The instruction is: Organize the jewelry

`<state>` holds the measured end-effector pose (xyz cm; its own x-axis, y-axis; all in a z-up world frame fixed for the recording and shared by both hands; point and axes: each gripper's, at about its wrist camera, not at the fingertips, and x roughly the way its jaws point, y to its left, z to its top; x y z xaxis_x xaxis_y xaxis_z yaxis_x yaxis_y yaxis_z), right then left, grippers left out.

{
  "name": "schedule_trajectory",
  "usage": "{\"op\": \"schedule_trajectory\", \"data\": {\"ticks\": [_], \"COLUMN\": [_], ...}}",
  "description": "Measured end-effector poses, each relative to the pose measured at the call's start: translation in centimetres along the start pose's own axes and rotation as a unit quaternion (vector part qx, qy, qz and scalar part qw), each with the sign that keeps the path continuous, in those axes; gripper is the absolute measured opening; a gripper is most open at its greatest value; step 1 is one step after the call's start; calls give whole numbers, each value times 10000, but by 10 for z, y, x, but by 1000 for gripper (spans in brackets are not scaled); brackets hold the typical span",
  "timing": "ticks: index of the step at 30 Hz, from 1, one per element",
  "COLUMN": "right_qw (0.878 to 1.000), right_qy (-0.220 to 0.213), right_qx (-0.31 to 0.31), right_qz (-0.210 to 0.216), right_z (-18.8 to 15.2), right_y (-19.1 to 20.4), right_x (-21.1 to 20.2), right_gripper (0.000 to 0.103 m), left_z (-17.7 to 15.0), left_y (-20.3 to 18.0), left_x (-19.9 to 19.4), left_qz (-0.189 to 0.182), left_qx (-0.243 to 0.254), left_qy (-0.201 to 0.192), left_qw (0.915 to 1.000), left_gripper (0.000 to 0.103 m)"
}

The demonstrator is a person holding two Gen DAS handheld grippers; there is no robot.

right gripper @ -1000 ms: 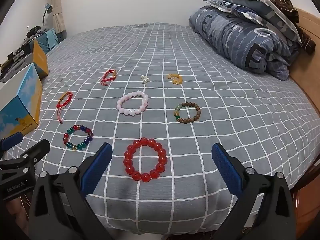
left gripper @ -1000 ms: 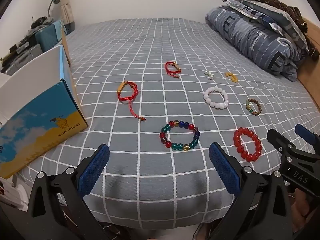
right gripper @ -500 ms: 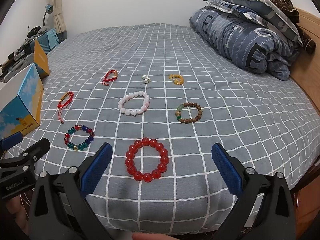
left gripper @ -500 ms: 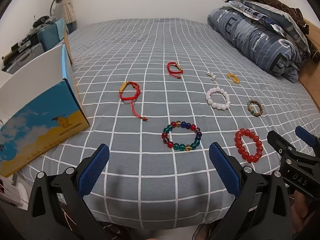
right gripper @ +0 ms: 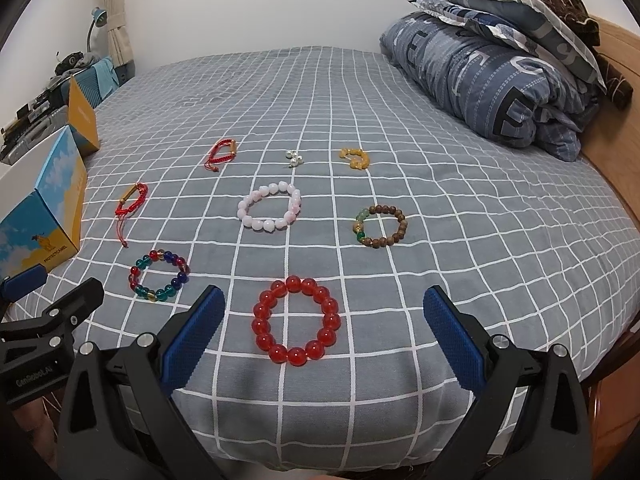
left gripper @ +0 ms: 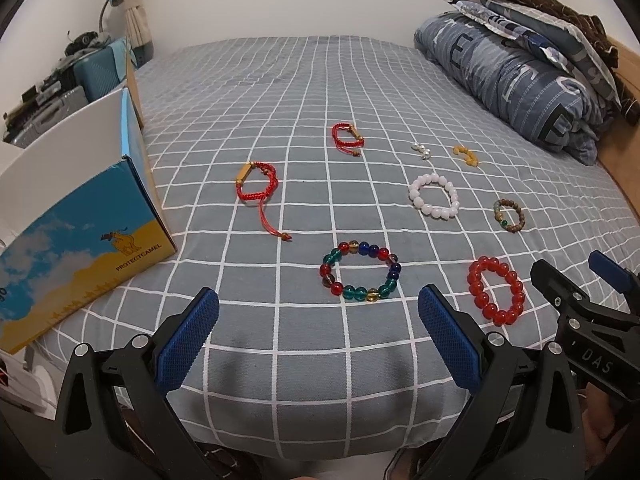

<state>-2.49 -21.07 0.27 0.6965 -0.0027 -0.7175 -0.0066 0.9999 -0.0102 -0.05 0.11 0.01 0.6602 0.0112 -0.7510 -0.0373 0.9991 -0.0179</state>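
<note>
Several bracelets lie on a grey checked bedsheet (left gripper: 304,92). A multicoloured bead bracelet (left gripper: 360,271) lies just ahead of my open, empty left gripper (left gripper: 318,336). A red bead bracelet (right gripper: 297,321) lies just ahead of my open, empty right gripper (right gripper: 324,334). Farther back lie a white bead bracelet (right gripper: 269,211), a brown bead bracelet (right gripper: 380,225), two red cord bracelets (left gripper: 258,184) (left gripper: 347,137), small silver pieces (right gripper: 294,157) and a yellow bracelet (right gripper: 354,159). Each gripper shows in the other's view, the right (left gripper: 580,300) and the left (right gripper: 44,320).
An open blue and yellow cardboard box (left gripper: 80,220) stands at the bed's left edge. A folded blue quilt with pillows (left gripper: 520,64) lies at the right by a wooden headboard (right gripper: 616,80). Luggage and clutter (left gripper: 72,76) sit beyond the box.
Both grippers have drifted slightly forward toward the bed; the bracelets sit a little nearer in view. Both stay open and nothing was picked up.
</note>
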Motion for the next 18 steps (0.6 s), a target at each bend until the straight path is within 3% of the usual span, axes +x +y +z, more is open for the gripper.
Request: {"op": "schedule_trajectory", "data": {"ticks": [18], "right_qw": [10000], "right_qy": [-24], "right_qx": [-43], "right_qz": [-2], "right_z": [0], "right_y": [4], "right_x": [0], "right_gripper": [96], "left_z": [-1], "left_y": [0], "left_x": [1], "left_qz": [6], "left_qx": [1], "left_qy": [16], "left_qw": [10000], "left_gripper": [97]}}
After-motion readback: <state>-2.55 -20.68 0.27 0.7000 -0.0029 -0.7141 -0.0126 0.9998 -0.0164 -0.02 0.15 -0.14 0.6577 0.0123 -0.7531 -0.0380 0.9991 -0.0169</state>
